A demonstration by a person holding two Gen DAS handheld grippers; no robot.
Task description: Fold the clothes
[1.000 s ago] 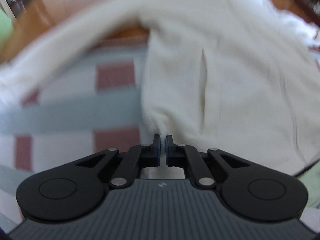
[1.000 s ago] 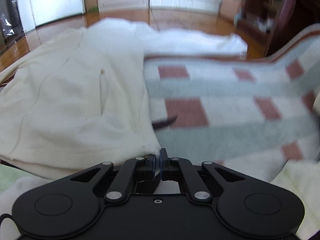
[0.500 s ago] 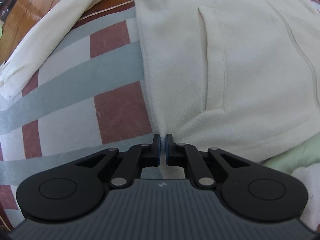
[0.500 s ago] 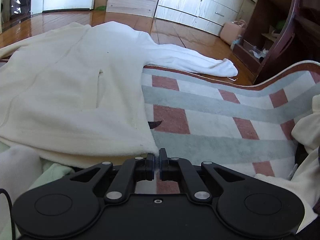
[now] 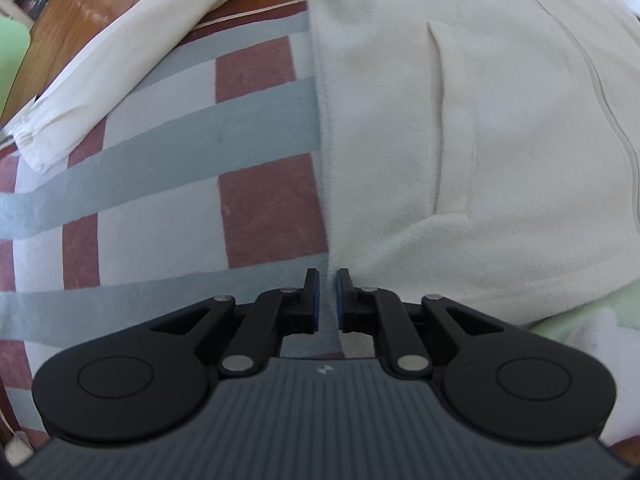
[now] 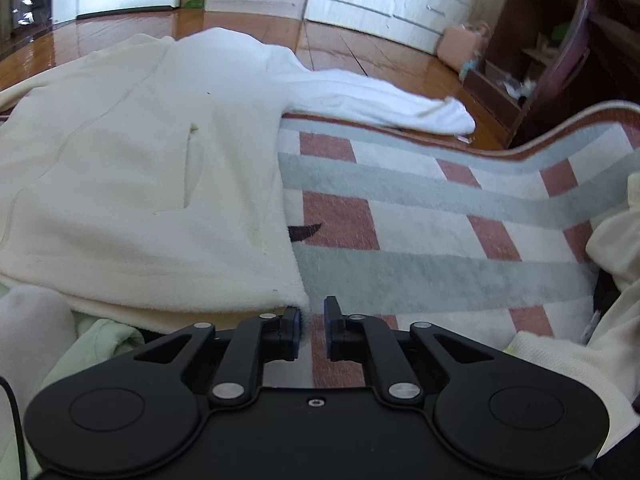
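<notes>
A cream fleece zip jacket (image 5: 460, 128) lies spread flat, front up, on a checked rug (image 5: 160, 184). Its sleeve (image 5: 132, 60) stretches out to the left. My left gripper (image 5: 328, 280) is open a little at the jacket's lower left hem corner, with nothing between the pads. In the right wrist view the same jacket (image 6: 152, 168) lies at left, its other sleeve (image 6: 372, 100) reaching onto the wooden floor. My right gripper (image 6: 312, 312) is open a little just off the lower right hem corner, empty.
Pale green and white clothes (image 6: 60, 340) lie under the jacket's hem near me. More cream clothes (image 6: 612, 260) are piled at the right. A dark wooden shelf (image 6: 560, 40) and white drawers (image 6: 400, 0) stand beyond the rug's (image 6: 440, 240) far edge.
Both grippers held the jacket's hem corners, laid the jacket flat on the rug, and have now opened and let the corners go.
</notes>
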